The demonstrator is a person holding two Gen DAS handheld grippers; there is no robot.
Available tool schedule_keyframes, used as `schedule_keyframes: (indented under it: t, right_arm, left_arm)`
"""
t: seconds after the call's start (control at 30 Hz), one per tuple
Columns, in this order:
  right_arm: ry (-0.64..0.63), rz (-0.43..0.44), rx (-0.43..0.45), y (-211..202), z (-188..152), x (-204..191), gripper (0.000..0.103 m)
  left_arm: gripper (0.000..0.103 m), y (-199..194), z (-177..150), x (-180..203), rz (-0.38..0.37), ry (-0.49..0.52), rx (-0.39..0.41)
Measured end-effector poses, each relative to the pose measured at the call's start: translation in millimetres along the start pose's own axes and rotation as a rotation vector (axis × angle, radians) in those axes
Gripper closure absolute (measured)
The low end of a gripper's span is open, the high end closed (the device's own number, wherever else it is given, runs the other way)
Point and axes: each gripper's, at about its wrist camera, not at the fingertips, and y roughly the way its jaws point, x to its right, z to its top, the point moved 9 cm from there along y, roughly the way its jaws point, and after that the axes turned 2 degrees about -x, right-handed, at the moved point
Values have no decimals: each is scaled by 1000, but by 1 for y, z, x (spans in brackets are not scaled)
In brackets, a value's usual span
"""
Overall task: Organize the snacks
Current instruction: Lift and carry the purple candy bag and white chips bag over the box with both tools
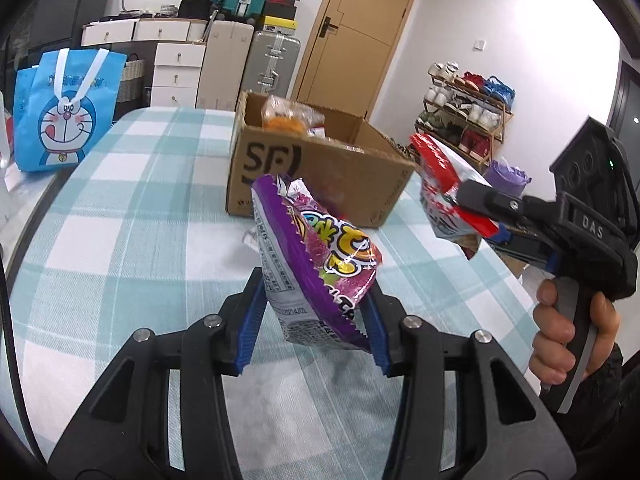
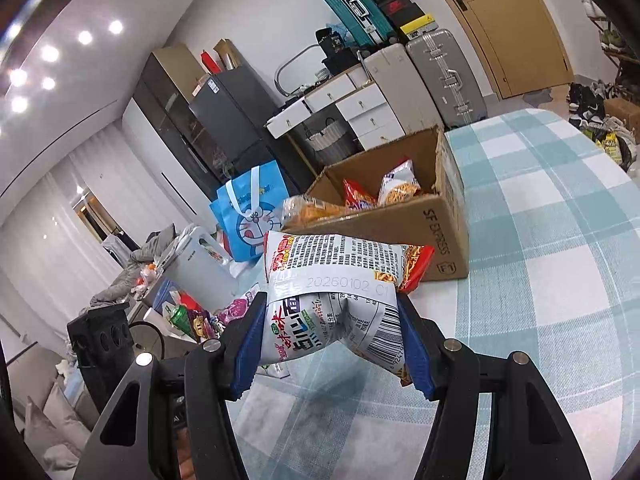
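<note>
Left gripper (image 1: 316, 320) clamped on purple snack packet (image 1: 320, 264), blue pads (image 1: 250, 332) pressing both sides, packet lifted clear of checked tablecloth (image 1: 132, 240). Right gripper (image 2: 334, 344) likewise clenched on white noodle packet (image 2: 340, 288), crumpled between blue pads, held above the cloth; same gripper seen from left wrist view at right edge, a hand (image 1: 568, 332) wrapped round its grip, packet showing red and white there. Beyond both packets, open cardboard box (image 1: 320, 168) standing on the tablecloth, marked SF on its near wall, already holding several snack bags (image 2: 384, 192), orange and red among them. Left of the box, at the table's far side, blue cartoon tote bag (image 1: 60, 112) upright. Further back against the wall, wooden door (image 1: 356, 28), suitcases (image 1: 268, 64) stacked and standing, white drawer unit (image 1: 176, 72). Shoe rack (image 1: 468, 116) to the right of the door, packed with shoes. More loose snack packets (image 2: 200, 320) beside the right gripper's left finger.
</note>
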Motion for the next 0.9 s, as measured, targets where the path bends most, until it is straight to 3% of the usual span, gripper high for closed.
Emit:
schedule_keyframes:
  t: [0.53,0.9]
  right_arm:
    - [-28,-14,59,-6,49,-9,41]
    - [-44,-35,64,5,70,-16,41]
  left_arm:
    - [61,-12,84,-14,54,8,107]
    - [61,6,131,-41,134,-11,124]
